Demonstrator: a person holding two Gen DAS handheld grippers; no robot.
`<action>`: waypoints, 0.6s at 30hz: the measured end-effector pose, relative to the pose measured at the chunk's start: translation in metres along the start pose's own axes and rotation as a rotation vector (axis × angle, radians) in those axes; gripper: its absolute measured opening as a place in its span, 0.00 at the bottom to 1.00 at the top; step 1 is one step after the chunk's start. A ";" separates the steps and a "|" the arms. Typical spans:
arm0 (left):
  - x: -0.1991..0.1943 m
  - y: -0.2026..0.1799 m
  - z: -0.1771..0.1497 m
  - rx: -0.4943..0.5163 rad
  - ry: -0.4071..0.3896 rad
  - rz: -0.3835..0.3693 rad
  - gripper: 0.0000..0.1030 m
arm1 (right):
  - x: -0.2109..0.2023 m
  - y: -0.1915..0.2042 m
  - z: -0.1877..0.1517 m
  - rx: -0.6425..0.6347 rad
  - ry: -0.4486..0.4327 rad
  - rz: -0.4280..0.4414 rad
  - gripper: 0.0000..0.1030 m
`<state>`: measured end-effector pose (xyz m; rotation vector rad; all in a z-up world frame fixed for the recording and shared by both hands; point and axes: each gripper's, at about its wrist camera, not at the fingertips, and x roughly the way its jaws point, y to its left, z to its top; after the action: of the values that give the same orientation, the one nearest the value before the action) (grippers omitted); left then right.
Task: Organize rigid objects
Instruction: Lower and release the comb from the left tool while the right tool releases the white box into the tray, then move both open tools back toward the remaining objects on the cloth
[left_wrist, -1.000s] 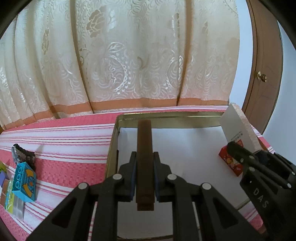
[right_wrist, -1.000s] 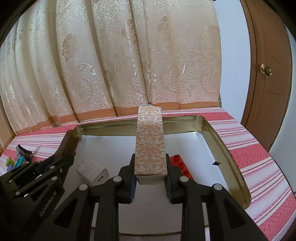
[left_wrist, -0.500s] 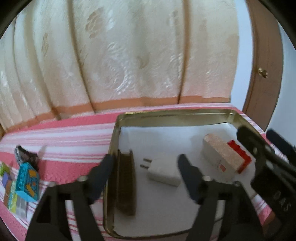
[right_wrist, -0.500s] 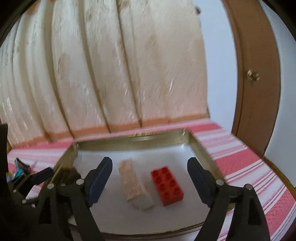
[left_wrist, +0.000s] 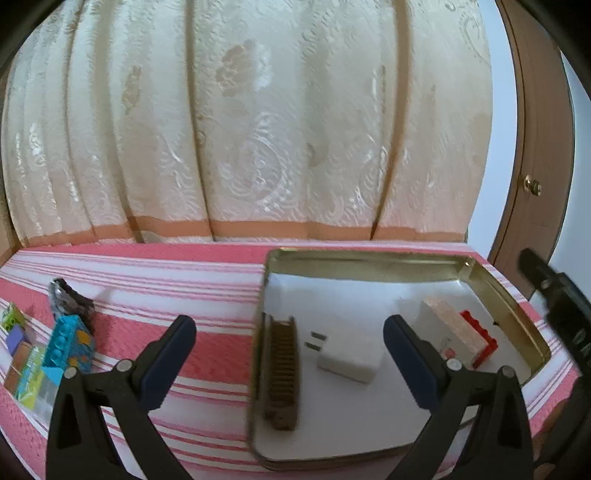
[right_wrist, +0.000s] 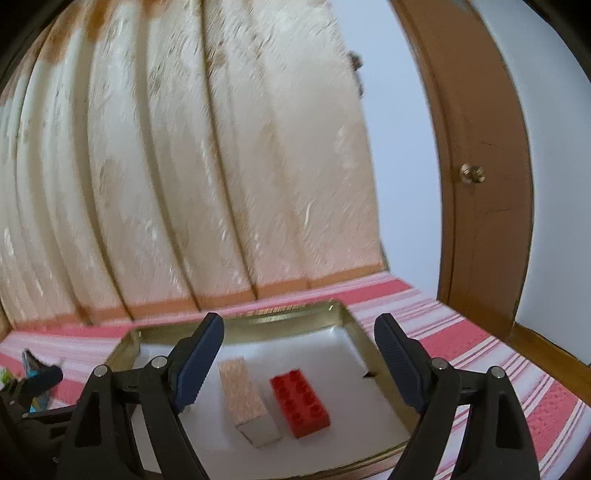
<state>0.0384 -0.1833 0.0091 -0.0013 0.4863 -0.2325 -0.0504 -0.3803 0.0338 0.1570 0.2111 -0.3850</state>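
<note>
Both grippers hang empty over the tin: my left gripper (left_wrist: 290, 349) is spreading its jaws wider, my right gripper (right_wrist: 299, 356) stands wide. A second ago each clamped an item; now the brown comb (left_wrist: 282, 373) lies along the tin tray's (left_wrist: 369, 258) left wall and the patterned box (right_wrist: 247, 398) rests just beside the red brick (right_wrist: 299, 404), the white charger (left_wrist: 349, 356) between. Several blocks (left_wrist: 68, 345) wait on the striped worktop (left_wrist: 166, 280), likely next.

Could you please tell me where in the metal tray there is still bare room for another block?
The tray is bare along its far wall and near edge. The brown comb hugs the left wall, the white charger sits mid-tray, and the patterned box and red brick crowd the right.
</note>
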 end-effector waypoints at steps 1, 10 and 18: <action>-0.002 0.003 0.001 0.012 -0.017 0.028 1.00 | -0.003 -0.003 0.001 0.012 -0.020 0.002 0.83; -0.015 0.041 0.000 -0.028 -0.076 0.117 1.00 | -0.015 -0.003 0.001 0.012 -0.110 -0.042 0.88; -0.028 0.051 -0.005 -0.005 -0.100 0.122 1.00 | -0.019 0.012 -0.003 -0.036 -0.075 -0.054 0.88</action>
<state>0.0235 -0.1272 0.0149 0.0113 0.3862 -0.1109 -0.0640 -0.3619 0.0365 0.1018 0.1489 -0.4398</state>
